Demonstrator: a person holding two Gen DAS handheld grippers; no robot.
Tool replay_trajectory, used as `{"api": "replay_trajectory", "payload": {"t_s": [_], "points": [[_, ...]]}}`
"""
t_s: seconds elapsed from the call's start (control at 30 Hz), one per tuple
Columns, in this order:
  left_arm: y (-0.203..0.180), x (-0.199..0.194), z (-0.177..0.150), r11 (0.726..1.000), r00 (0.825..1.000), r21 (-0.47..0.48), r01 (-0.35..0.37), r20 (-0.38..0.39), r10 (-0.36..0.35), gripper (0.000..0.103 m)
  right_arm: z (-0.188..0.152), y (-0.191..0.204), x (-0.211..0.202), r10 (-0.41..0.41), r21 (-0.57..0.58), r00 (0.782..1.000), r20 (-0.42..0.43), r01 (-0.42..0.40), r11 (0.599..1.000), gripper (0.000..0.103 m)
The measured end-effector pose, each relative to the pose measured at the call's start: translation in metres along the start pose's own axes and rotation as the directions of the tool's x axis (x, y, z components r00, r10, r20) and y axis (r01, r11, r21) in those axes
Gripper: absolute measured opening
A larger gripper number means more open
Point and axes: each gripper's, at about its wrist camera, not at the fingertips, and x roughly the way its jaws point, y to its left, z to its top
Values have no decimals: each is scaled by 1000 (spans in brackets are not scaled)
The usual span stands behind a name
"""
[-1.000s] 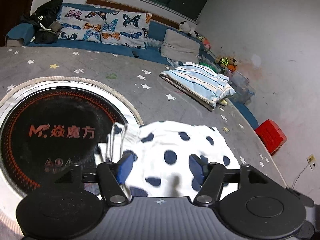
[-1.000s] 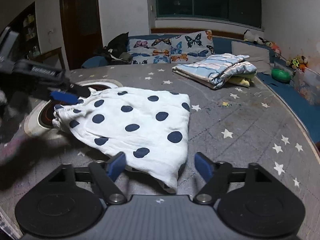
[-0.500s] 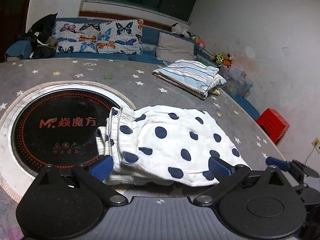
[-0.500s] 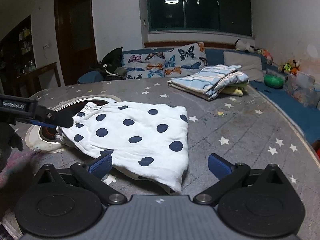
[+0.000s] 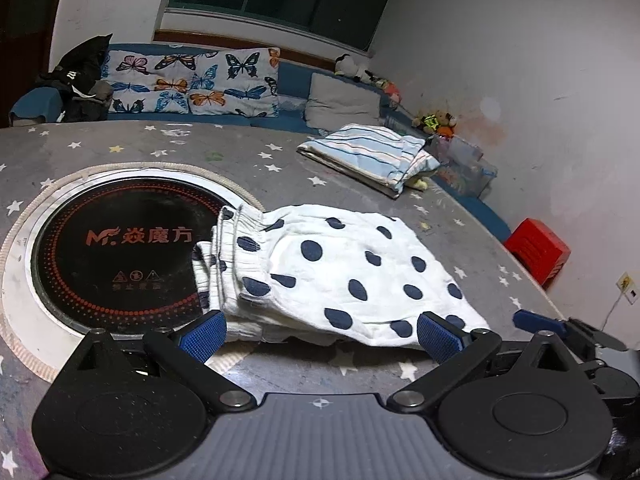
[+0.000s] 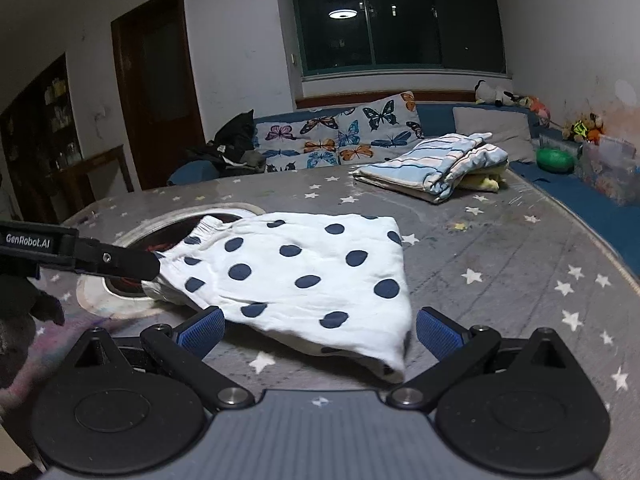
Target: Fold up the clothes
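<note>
A folded white garment with dark blue polka dots lies on the grey star-patterned table, its gathered waistband over the edge of the round black cooktop. It also shows in the right wrist view. My left gripper is open and empty, just in front of the garment's near edge. My right gripper is open and empty at the garment's other end. The left gripper's finger shows in the right wrist view at the left.
A folded striped blue and white blanket lies at the far side of the table. A sofa with butterfly cushions stands behind. A red box sits on the floor to the right.
Both grippers have opened wide and pulled back from the garment, which now lies flat on the table. The left gripper let go of the waistband end.
</note>
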Motion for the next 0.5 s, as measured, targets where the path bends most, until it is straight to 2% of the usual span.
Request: {"api": "replay_trajectory", "payload": {"t_s": [0.4, 0.5], "points": [[-5, -11, -4, 999, 999, 9, 34, 17, -34, 103, -1, 17, -8, 26, -26, 998, 63, -24, 999, 103], [-8, -13, -5, 1000, 1000, 23, 16, 25, -16, 103, -1, 18, -7, 36, -19, 998, 56, -35, 999, 103]]}}
